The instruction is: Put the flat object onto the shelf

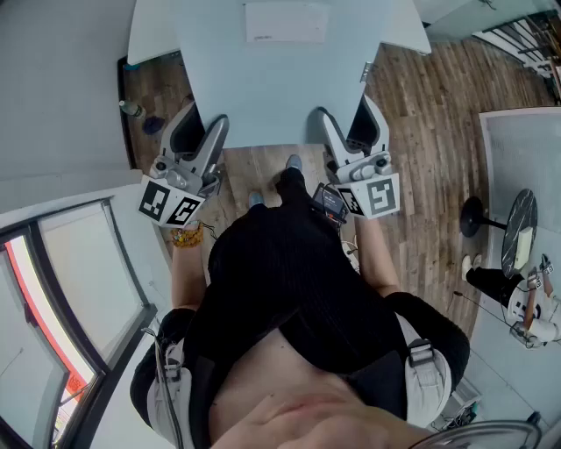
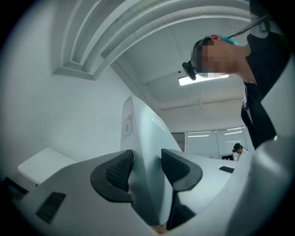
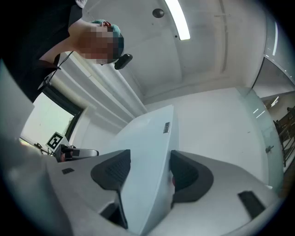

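No words, brands or numbers can be read anywhere. The flat panel [image 1: 263,88] carries a white label [image 1: 285,22] near its far edge, but its print is too small to make out, and both gripper views show it only as faint grey lines. At the panel's near edge, black-and-white square markers [image 1: 168,202] cover the cubes of the left gripper [image 1: 206,118] and right gripper [image 1: 346,110]: patterns, not text.

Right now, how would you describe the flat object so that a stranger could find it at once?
Look above the wooden floor in front of the person: a wide pale blue-grey panel hangs in the air. The left tongs and right tongs clamp its near edge, and only it carries a small white label by its far edge.
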{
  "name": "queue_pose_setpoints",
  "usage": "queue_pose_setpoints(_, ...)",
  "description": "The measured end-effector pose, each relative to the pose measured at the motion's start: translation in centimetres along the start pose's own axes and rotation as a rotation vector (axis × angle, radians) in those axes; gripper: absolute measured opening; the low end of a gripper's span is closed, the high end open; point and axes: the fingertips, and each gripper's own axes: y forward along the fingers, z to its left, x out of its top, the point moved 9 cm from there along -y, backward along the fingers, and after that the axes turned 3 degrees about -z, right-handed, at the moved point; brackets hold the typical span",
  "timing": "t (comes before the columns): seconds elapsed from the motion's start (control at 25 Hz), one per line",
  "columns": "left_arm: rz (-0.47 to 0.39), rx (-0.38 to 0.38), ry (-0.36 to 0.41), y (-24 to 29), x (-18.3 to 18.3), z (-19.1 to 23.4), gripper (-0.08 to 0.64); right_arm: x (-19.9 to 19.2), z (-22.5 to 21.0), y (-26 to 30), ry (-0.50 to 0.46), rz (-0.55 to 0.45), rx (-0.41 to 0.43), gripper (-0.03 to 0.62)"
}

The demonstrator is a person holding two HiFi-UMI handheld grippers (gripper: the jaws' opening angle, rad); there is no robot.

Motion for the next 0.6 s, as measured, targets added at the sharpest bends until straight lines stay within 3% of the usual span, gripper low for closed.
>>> queue_pose_setpoints(0.4, -0.002, -0.008, -0.023, 0.1, 0.0, 0.4, 0.201, 0.3, -0.4, 0.1, 0.038, 0.013, 0.033, 0.272)
queue_pose_setpoints(0.6, 0.008, -0.009, -0.014, 3.6, -0.4, 4.4, 0.201, -2.0, -3.1, 4.0, 0.068, 0.027, 0.025, 0.272)
